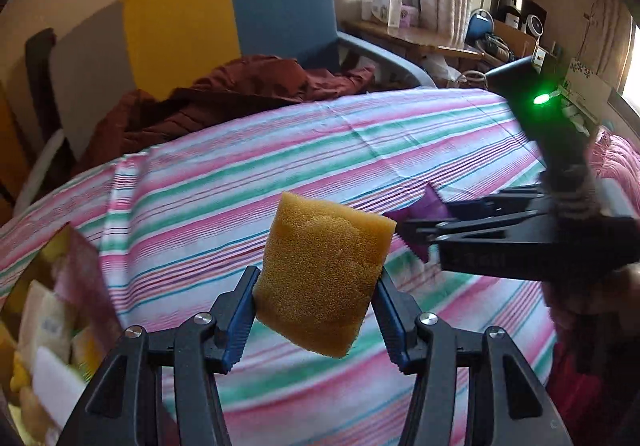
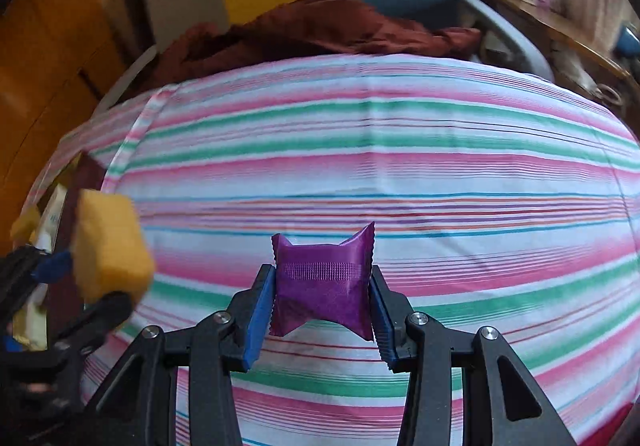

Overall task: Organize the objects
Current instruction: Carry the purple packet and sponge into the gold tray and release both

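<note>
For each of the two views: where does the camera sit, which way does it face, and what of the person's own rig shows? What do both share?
Left wrist: sits on the left gripper, looks down along its fingers at the yellow sponge it clamps; right gripper enters at right.
Right wrist: sits on the right gripper, looks down at the purple packet it clamps; left gripper at left.
Shared: striped sheet, maroon cloth, sponge, packet, blue chair.

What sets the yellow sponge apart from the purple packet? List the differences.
The yellow sponge is a thick, porous foam block; the purple packet is a thin, shiny wrapper with crimped, zigzag ends. The sponge sits tilted in the left claw; the packet sits upright in the right claw. Both are clamped above the striped sheet.
</note>
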Action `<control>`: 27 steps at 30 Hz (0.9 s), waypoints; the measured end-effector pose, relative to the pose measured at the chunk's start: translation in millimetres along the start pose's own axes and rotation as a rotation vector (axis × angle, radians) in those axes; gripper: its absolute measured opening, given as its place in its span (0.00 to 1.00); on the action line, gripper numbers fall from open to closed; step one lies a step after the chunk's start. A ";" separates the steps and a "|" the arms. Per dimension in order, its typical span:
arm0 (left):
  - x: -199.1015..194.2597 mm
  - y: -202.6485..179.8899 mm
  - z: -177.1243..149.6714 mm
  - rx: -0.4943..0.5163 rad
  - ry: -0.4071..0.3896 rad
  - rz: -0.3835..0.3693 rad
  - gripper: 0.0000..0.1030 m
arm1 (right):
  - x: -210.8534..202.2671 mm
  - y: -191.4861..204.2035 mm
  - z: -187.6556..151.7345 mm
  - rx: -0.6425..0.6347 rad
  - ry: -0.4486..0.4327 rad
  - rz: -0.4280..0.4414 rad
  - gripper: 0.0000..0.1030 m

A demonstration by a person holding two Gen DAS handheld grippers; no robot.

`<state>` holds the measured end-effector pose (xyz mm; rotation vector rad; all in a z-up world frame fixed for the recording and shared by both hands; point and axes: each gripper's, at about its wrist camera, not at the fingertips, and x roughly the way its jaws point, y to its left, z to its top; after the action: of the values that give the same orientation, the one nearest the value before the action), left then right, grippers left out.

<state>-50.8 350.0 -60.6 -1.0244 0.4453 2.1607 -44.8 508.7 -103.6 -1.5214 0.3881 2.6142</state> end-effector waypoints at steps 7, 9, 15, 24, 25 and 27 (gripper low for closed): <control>-32.6 3.3 -12.9 0.000 -0.046 0.012 0.54 | 10.1 18.6 -5.4 -0.039 0.001 0.038 0.44; -38.7 4.3 -16.0 -0.002 -0.052 0.013 0.54 | 10.2 23.8 -5.5 -0.046 -0.001 0.044 0.44; -52.2 10.9 -24.2 -0.019 -0.068 0.020 0.54 | 12.7 33.7 -8.6 -0.069 0.004 0.049 0.44; -68.0 21.8 -32.8 -0.043 -0.085 0.029 0.54 | 16.9 40.9 -11.3 -0.091 0.015 0.038 0.44; -69.7 23.4 -33.8 -0.045 -0.086 0.031 0.54 | 17.3 41.2 -11.2 -0.092 0.015 0.035 0.44; -73.5 26.8 -36.7 -0.050 -0.087 0.032 0.54 | 17.3 41.7 -11.3 -0.092 0.016 0.031 0.44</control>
<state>-17.3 278.1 -26.3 -0.9521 0.3712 2.2457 -52.4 464.7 -116.7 -1.5767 0.2996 2.6802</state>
